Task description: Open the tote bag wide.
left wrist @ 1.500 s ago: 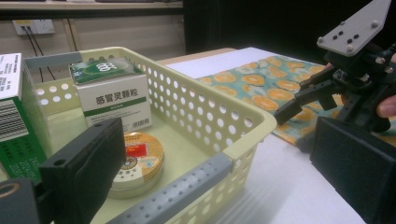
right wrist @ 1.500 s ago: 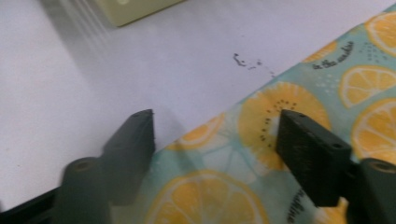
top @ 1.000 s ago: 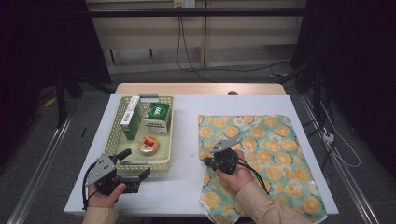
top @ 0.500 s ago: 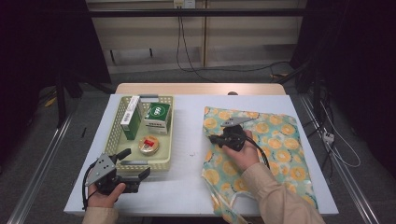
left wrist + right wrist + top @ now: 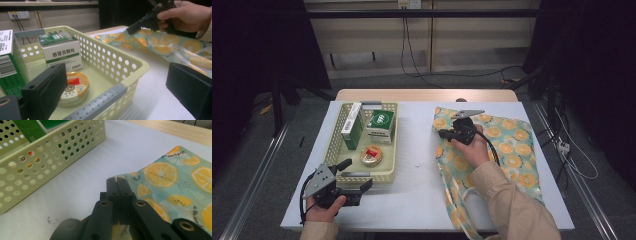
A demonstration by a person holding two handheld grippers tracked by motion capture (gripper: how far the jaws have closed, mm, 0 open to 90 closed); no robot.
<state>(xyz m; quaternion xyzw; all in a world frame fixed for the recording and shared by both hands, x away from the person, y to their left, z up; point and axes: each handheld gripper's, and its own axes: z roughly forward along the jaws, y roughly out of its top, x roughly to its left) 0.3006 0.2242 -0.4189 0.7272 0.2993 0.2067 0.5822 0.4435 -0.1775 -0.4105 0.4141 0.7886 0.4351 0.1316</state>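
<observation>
Bag (image 5: 507,150) work is barely started, I'd say. My right gripper (image 5: 446,133) has its jaws clamped tight on the edge of the lemon-print cloth bag, lifting that side off the white table (image 5: 417,185) near its middle. The rest of the bag lies flat on the right half. My left gripper (image 5: 362,186) sits wide open with nothing in it, just beside the basket (image 5: 388,172). Both boxes (image 5: 380,126) and the tin (image 5: 371,155) sit in the basket, so packing looks all ahead.

Lemon-print teal cloth bag (image 5: 507,150) lies crumpled on table's right side, 1 edge lifted, w/ white straps.
</observation>
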